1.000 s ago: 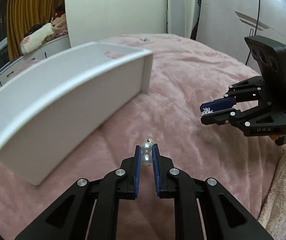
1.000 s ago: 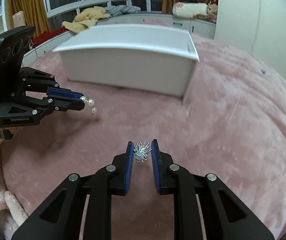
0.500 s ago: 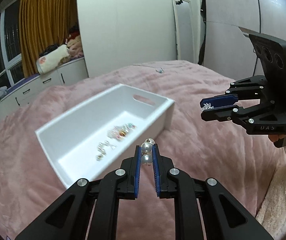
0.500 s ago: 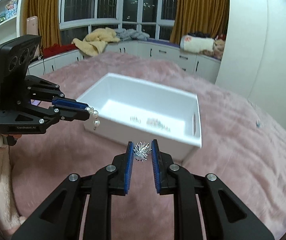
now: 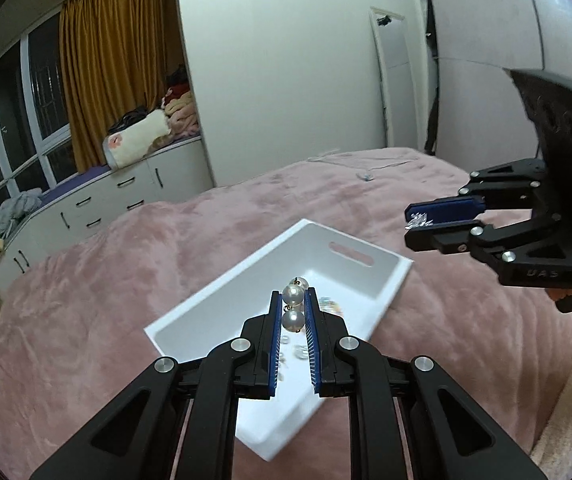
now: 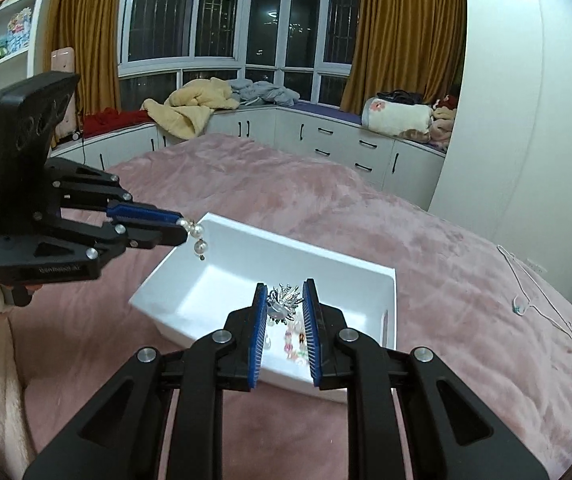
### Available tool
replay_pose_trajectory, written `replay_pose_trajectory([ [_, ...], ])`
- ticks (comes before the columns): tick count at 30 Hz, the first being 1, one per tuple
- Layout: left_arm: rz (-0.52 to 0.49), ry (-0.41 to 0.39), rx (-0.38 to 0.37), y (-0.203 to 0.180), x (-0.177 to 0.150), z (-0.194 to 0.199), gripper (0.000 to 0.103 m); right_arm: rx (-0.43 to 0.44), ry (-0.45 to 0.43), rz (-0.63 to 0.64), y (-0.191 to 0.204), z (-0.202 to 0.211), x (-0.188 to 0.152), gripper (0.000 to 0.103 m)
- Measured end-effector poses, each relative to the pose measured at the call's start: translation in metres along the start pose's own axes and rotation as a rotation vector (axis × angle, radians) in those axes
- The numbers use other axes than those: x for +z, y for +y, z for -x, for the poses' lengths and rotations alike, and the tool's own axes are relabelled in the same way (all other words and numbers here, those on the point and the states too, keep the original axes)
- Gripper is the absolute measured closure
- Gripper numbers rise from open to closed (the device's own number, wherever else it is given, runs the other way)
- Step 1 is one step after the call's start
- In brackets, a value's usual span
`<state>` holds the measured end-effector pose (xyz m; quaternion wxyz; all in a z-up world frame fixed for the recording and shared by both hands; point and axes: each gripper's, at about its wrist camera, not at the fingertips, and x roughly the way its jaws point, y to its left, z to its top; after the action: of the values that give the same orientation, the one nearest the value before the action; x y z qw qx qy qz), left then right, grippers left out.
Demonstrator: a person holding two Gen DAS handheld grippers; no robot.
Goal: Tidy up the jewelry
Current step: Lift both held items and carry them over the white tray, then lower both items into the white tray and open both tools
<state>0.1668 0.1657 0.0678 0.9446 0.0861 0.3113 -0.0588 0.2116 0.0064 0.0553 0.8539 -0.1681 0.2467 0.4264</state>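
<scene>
1. Pink plush bedding carries a white tray, open side up, with small trinkets on its floor
2. Left gripper pinches a pearl earring, which hangs above the tray's near end
3. Right gripper pinches a spiky silver brooch, poised above the tray's other end
4. Both pieces sit directly over the tray interior, so release probably needs only a straight descent; neither looks clearly nearer
</scene>
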Motion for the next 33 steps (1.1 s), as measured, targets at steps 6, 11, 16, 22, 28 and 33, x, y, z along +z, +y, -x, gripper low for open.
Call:
replay_pose_trajectory([
  [6,0.081,0.058,0.021,0.029,0.012,-0.029,0.086,0.008,0.057,-0.062,-0.018,-0.030,0.016,0.084],
  [11,0.142,0.125,0.006,0.045,0.012,-0.062,0.086,-0.011,0.142,-0.076,-0.029,-0.066,0.020,0.084],
  [16,0.185,0.193,-0.008,0.048,0.002,-0.094,0.086,-0.023,0.230,-0.072,-0.030,-0.103,0.010,0.084],
  [22,0.182,0.230,0.015,0.045,-0.010,-0.111,0.086,-0.007,0.294,-0.150,-0.036,-0.129,-0.007,0.083],
  [28,0.199,0.246,0.045,0.045,-0.022,-0.118,0.086,-0.010,0.303,-0.178,-0.036,-0.133,-0.017,0.083],
  [33,0.233,0.268,0.058,0.047,-0.033,-0.122,0.086,-0.007,0.307,-0.198,-0.037,-0.134,-0.019,0.083],
])
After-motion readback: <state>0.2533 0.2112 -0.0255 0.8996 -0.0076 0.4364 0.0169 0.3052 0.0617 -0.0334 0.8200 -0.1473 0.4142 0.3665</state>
